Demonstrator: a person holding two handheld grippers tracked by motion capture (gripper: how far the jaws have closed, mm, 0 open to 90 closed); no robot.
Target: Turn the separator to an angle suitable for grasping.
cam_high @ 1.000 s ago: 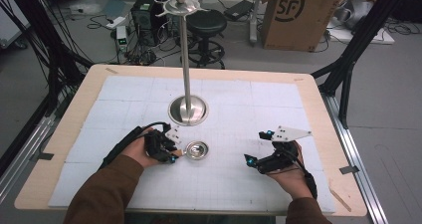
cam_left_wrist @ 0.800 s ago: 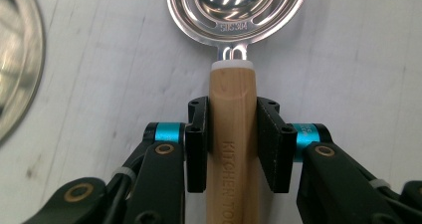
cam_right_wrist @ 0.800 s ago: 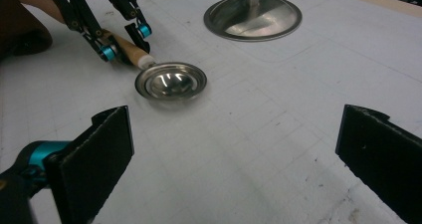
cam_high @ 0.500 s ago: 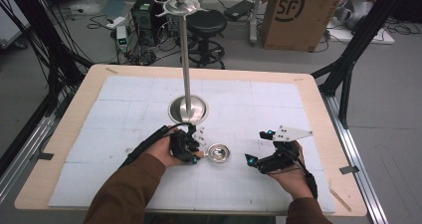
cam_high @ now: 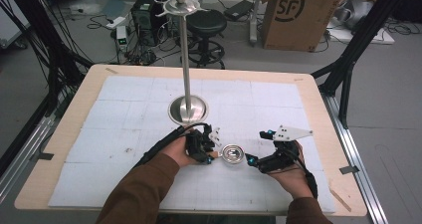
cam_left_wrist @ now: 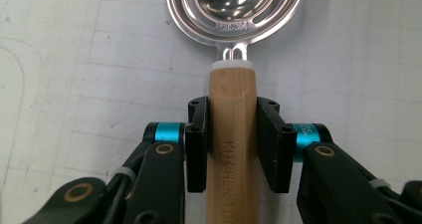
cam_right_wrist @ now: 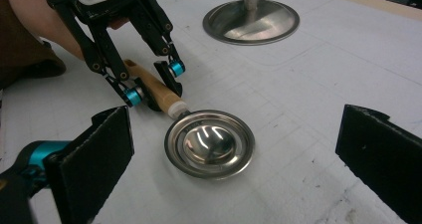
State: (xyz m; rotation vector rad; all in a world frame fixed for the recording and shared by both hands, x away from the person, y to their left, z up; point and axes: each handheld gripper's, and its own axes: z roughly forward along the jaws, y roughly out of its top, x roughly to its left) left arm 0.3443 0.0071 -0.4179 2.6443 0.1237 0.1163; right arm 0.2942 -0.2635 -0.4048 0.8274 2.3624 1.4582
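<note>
Wooden handle [cam_left_wrist: 233, 134] end cut off.

The left gripper [cam_high: 211, 154] has its jaws clamped on a wooden handle [cam_left_wrist: 232, 134]. The right gripper [cam_high: 251, 159] rests low, jaws spread wide.

— What sort of room am I working in?
— A robotics lab. My light wooden table [cam_high: 59, 149] carries a white gridded mat [cam_high: 278, 104] and sits in a black metal frame [cam_high: 348, 69].
— And behind it?
— 1 black computer tower [cam_high: 144, 10], tangled cables [cam_high: 64, 59], 1 brown cardboard box [cam_high: 298, 15] and 1 black round stool [cam_high: 206, 22] on grey floor.
</note>
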